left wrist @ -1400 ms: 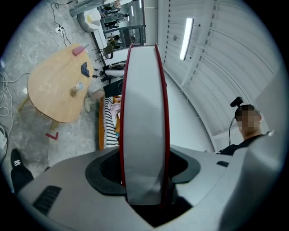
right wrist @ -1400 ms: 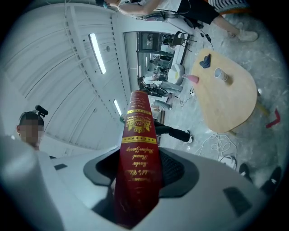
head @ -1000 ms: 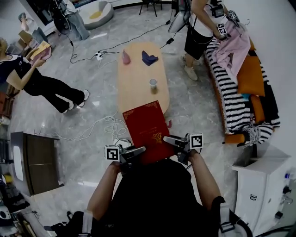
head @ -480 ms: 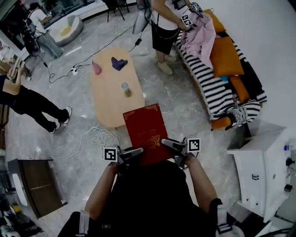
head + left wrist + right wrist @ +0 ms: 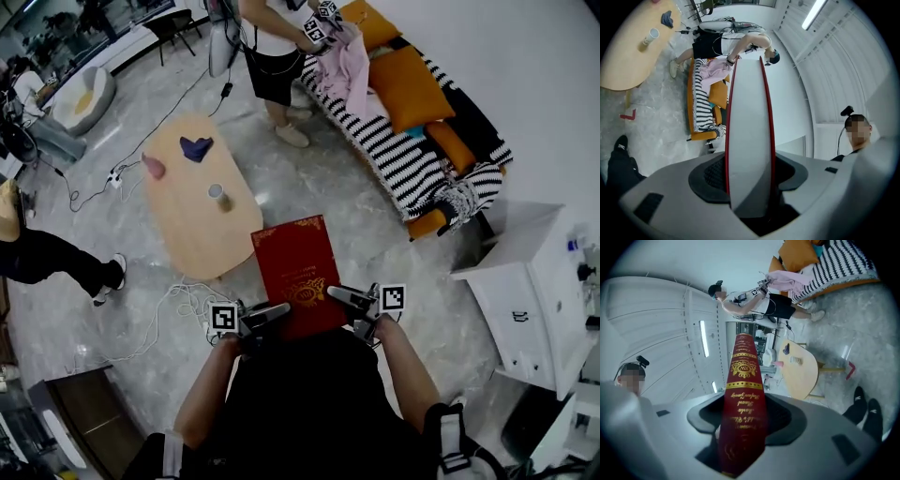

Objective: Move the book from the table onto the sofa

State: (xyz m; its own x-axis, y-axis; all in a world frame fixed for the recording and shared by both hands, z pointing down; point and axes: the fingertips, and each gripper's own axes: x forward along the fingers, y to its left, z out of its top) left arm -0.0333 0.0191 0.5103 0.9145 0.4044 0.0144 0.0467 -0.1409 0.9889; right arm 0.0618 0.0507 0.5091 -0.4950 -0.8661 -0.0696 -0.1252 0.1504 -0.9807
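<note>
At the left edge of the head view one person (image 5: 47, 262) stands on the floor. Next comes one oval table (image 5: 192, 244) with three small things on it: a pink thing (image 5: 153, 165), a blue cloth (image 5: 197, 148) and a cup (image 5: 217, 195). In the lower middle, the left gripper (image 5: 267, 314) and the right gripper (image 5: 349, 296) each pinch one side of the one red book (image 5: 295, 267). Their jaws stand wide and press on it (one bites the page edge, the other the gold-printed spine). The book hangs over the floor, off the table, between table and sofa. At the upper right is one striped sofa (image 5: 394, 159) with three orange cushions (image 5: 408, 89). A second person (image 5: 272, 47) stands by it with a pink cloth (image 5: 345, 70). One white cabinet (image 5: 520, 300) sits at the right edge.
</note>
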